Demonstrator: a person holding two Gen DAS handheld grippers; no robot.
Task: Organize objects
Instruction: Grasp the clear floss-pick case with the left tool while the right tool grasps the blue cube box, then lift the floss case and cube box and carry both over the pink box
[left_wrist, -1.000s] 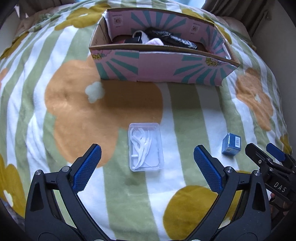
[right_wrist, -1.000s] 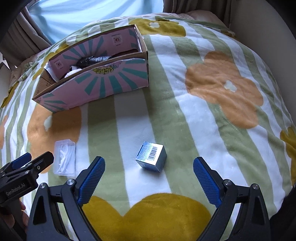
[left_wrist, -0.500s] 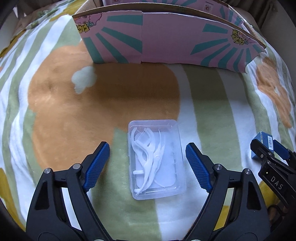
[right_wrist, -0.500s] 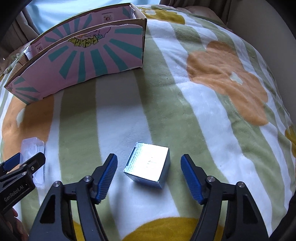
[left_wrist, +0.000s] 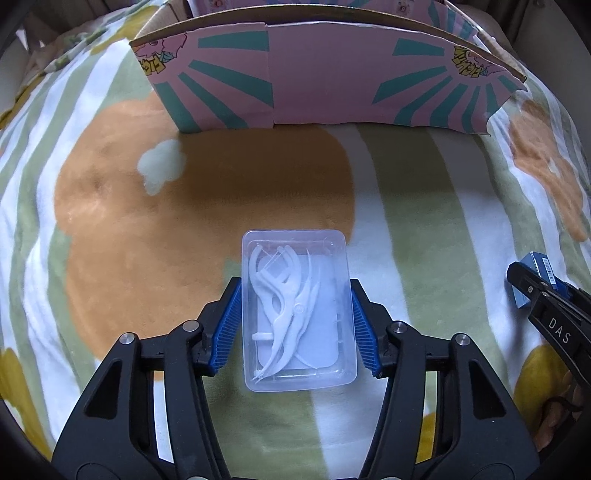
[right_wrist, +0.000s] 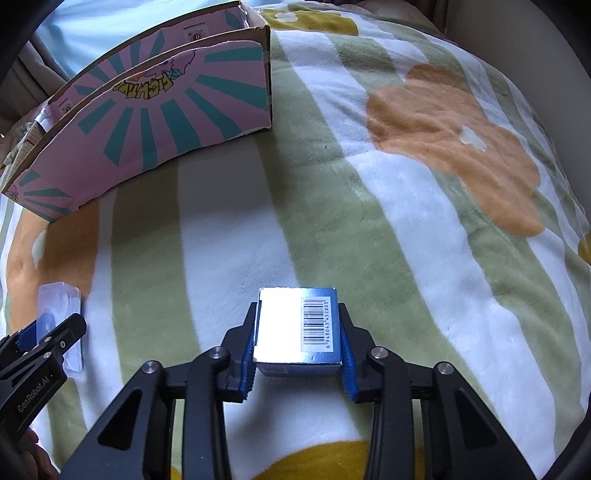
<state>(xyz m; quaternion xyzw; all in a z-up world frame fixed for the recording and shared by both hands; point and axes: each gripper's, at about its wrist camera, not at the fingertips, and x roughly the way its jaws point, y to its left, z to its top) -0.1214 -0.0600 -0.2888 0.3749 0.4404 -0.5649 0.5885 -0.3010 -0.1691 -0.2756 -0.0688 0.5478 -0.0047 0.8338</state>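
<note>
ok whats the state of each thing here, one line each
left tongs: shut on the floss pick case
right tongs: shut on the small blue box
floss pick case: lid closed, flat on blanket
small blue box: closed, barcode up
cardboard box: open-topped, upright

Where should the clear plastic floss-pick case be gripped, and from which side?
Across its two long side walls, approaching from the near short end. The clear plastic floss-pick case lies flat, long axis along the left gripper, whose pads already flank those parallel walls.

1 clear case (left_wrist: 297, 314) w/ several floss picks (left_wrist: 280, 295), 1 blue box (right_wrist: 298, 326), 1 cardboard box (left_wrist: 325, 85), 2 tools.
</note>
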